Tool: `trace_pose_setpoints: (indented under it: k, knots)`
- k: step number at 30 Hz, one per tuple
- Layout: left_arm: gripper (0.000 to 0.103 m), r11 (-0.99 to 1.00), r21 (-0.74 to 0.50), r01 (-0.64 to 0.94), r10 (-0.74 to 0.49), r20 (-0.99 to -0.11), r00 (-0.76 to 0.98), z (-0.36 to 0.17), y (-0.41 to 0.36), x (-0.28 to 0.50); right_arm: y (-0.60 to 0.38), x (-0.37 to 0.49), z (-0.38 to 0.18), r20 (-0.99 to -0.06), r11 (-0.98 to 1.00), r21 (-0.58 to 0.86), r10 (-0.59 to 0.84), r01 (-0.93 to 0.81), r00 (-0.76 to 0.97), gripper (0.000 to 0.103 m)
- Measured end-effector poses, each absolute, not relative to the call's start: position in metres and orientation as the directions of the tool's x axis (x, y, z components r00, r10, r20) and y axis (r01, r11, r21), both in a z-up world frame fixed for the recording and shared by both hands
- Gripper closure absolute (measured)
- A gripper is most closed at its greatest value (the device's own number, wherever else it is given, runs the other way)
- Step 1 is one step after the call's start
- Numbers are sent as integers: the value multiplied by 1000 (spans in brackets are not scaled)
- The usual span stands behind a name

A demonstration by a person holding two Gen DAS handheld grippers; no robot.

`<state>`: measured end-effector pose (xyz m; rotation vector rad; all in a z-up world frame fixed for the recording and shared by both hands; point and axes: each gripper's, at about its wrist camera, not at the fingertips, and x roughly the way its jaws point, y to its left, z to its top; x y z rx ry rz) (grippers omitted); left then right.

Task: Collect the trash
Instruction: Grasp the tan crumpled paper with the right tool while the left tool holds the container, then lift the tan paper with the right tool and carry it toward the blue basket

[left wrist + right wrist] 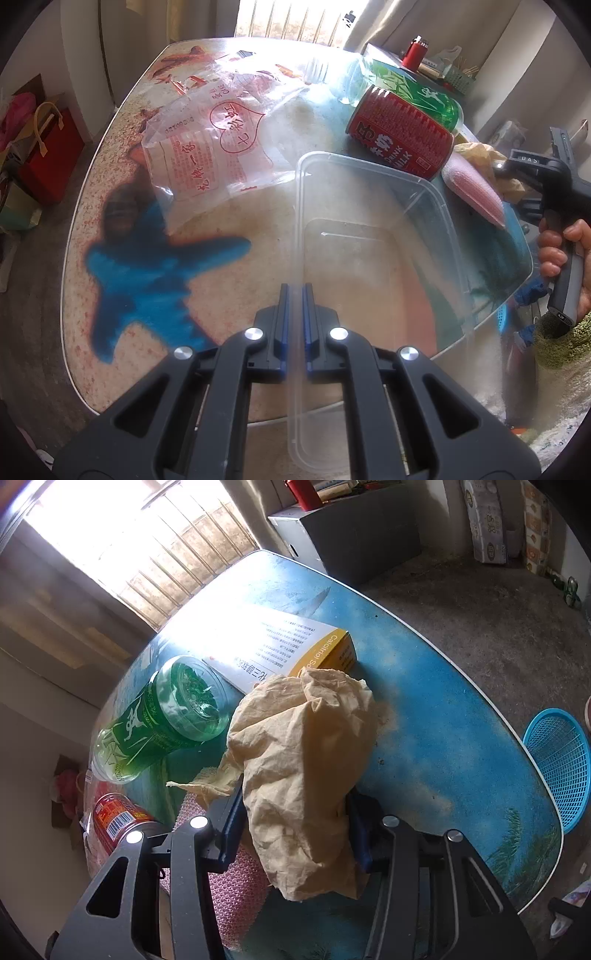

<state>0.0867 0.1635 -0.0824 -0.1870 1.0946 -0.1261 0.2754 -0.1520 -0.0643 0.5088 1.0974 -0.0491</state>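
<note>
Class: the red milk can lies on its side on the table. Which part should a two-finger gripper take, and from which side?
Grip the red milk can across its round body, coming from above with a finger on each long flank. It rests against the green bottle and the clear container, so its ends are likely crowded.

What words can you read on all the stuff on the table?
"DRINK MILK": on the red can, beside Chinese characters.
"Calcitriol So": on the yellow side of the medicine box; the rest is hidden by the crumpled paper. Its white face has print too small to read.
Red Chinese characters in a heart: on the clear plastic bag; its small print is blurred.
White characters on the green bottle: unreadable.
</note>
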Motion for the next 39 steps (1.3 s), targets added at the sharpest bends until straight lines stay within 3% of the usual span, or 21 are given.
trace_pose_setpoints:
  k: [2,5,9,13,16,20,23,27,30,33,35,39]
  knots:
    - [98,978,-210,7,-190,-870,455,-82,164,87,-152,272,-59,-861,900,349,197,262,469,78]
    - [98,979,-206,3,-185,-870,458,-82,164,86,-156,262,-47,-852,913,337,194,228,486,88]
    - [98,980,-199,-2,-176,-871,458,-81,162,86,-167,241,-28,-792,888,430,286,162,539,90]
    - [98,981,-195,-7,-171,-871,460,-81,162,85,-182,215,-32,-703,774,618,466,137,537,90]
    - [98,982,-190,-13,-163,-872,462,-81,162,85,-188,194,-50,-729,763,617,462,192,506,90]
    - [98,983,-183,-14,-155,-873,462,-81,161,84,-189,172,-51,-804,860,465,311,210,507,92]
    - [98,985,-173,-11,-148,-874,463,-81,159,84,-168,164,-42,-855,982,120,27,146,518,92]
    - [98,985,-173,-14,-147,-872,468,-80,159,84,-133,155,-52,-814,966,-260,-212,-12,541,92]
    - [98,984,-177,-22,-146,-870,470,-80,159,83,-110,153,-64,-780,906,-411,-289,-105,555,92]
    - [98,984,-177,-22,-147,-871,470,-80,160,83,-110,153,-61,-791,913,-386,-255,-130,555,79]
    - [98,984,-175,-18,-147,-872,468,-81,159,83,-115,160,-53,-819,950,-290,-182,-119,544,51]
    - [98,984,-179,-15,-151,-871,468,-81,160,84,-132,164,-38,-846,993,-39,27,-113,532,39]
